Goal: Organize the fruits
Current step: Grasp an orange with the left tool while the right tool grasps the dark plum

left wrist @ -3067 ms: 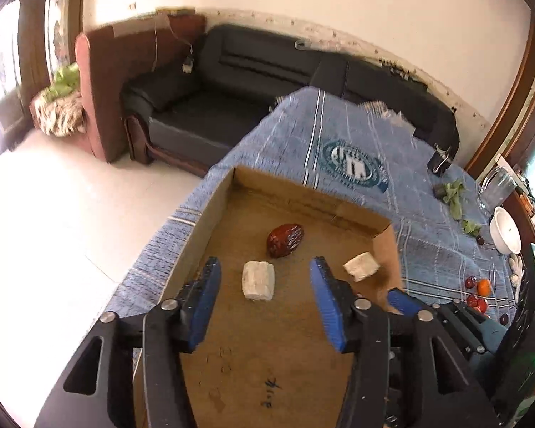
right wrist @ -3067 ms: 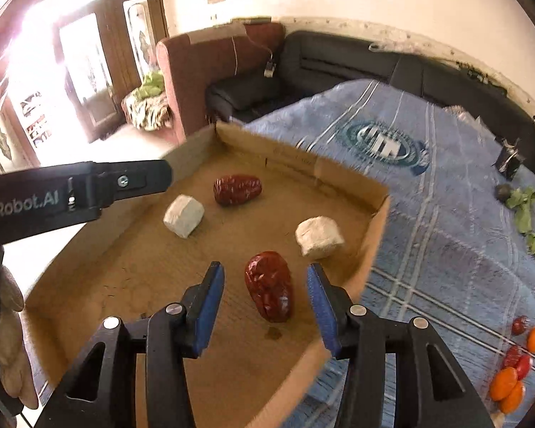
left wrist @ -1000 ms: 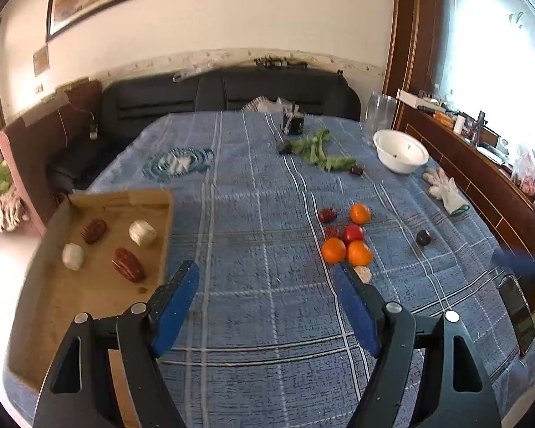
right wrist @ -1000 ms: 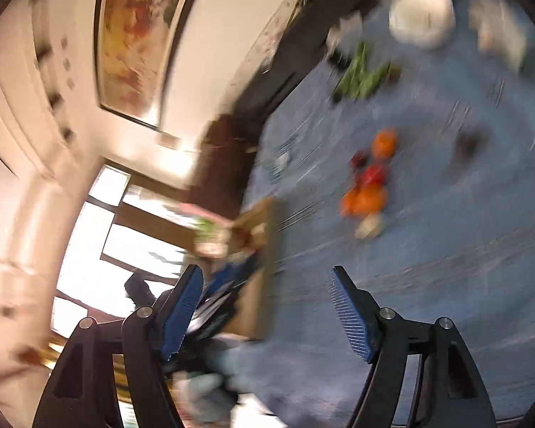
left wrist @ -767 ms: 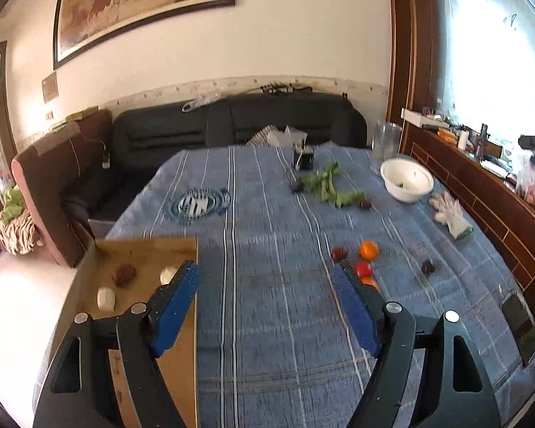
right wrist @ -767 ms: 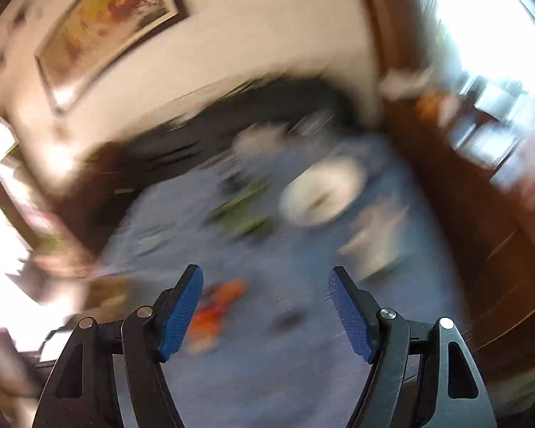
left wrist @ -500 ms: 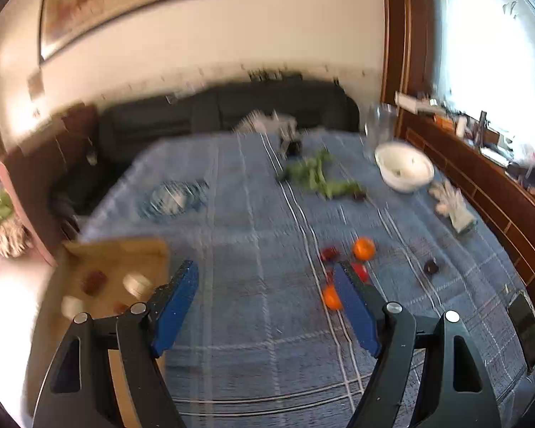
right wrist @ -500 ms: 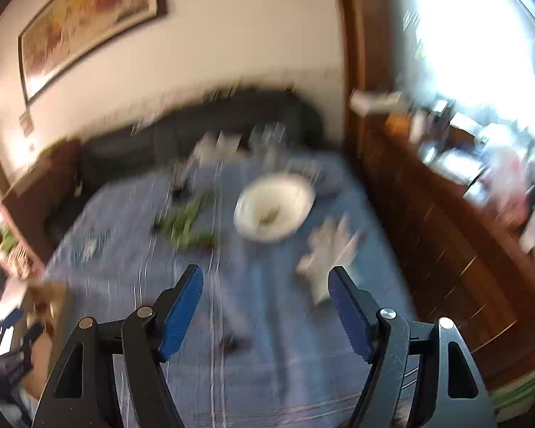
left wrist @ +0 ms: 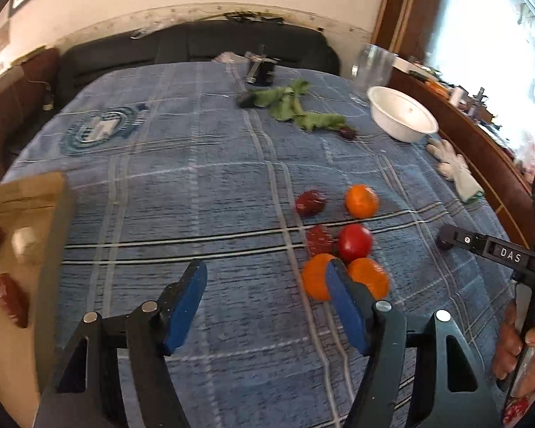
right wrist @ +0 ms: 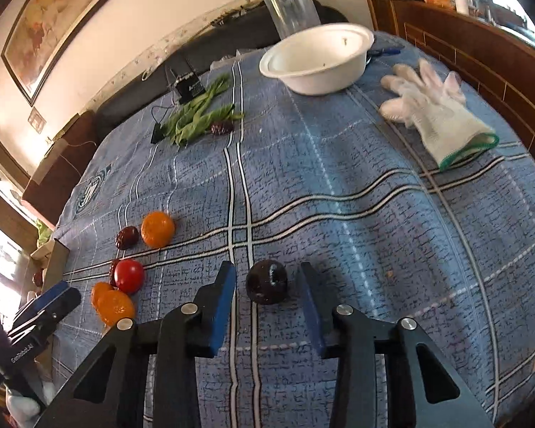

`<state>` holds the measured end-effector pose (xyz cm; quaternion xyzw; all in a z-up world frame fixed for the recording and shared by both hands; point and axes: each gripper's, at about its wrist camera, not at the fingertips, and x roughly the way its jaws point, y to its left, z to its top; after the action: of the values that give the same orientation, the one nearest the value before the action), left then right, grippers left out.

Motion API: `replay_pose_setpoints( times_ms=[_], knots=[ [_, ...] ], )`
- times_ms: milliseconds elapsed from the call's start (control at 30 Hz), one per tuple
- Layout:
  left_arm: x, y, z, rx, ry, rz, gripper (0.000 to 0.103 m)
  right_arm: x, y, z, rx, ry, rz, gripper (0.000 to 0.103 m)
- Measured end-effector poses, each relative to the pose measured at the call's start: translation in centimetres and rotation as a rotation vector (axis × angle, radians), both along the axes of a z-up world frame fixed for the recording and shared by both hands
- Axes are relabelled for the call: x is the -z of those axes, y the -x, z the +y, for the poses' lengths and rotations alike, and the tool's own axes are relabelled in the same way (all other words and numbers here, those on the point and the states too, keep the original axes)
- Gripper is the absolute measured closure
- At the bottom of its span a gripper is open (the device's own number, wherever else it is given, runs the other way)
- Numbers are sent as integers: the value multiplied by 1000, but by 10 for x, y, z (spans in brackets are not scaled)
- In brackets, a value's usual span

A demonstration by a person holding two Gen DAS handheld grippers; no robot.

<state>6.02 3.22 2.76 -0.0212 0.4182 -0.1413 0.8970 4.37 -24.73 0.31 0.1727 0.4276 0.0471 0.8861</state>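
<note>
Left wrist view: our left gripper (left wrist: 265, 301) closing on nothing, pads over blue cloth (left wrist: 196, 192), fruit cluster (left wrist: 342, 249) just beyond right pad.

Right wrist view: our right gripper (right wrist: 267, 303) closing, dark plum (right wrist: 266, 281) between pads, gaps both sides.

The right gripper (right wrist: 267, 299) closes around a dark plum (right wrist: 266, 281) on the tablecloth (right wrist: 374, 214), pads not touching.

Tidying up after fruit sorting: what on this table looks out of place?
A white work glove lies crumpled near the white bowl, and loose green leaves are strewn across the blue cloth, neither being fruit.
</note>
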Motion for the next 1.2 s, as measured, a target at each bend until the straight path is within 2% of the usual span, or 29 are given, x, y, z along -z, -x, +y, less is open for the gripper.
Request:
replay_pose_setpoints(
  times_ms=[67,133,200,233,300,500,600,700,800,833,900,1100,1200],
  knots=[
    [4,0,-7,34,-1,-3,37,-1,0,4,-11,9,-18,64],
    [7,1,-14,66,-8,-9,46,-1,0,11,-29,35,-24,64],
    [6,4,-15,79,-16,-24,51,1,0,19,-37,88,-30,64],
    [5,5,-16,89,-9,-24,57,1,0,22,-37,114,-28,64],
    [6,5,-14,99,9,-16,59,2,-1,25,-33,143,-20,64],
    [5,7,-16,99,-13,-35,58,3,-1,30,-25,199,-21,65],
    [6,6,-21,101,-40,-55,55,3,1,36,-36,241,-27,65],
    [8,0,-21,113,-22,-48,55,3,1,39,-41,254,-33,65],
    [9,-6,-16,118,28,-16,56,2,2,40,-36,261,-32,70],
    [9,-7,-13,128,52,-1,67,2,3,40,-37,263,-32,73],
    [7,-5,-11,151,100,14,83,2,5,42,-44,272,-34,76],
    [6,9,-16,142,54,-23,82,1,9,44,-46,287,-40,77],
    [9,9,-21,122,-4,-48,62,1,9,45,-46,298,-38,77]
  ],
)
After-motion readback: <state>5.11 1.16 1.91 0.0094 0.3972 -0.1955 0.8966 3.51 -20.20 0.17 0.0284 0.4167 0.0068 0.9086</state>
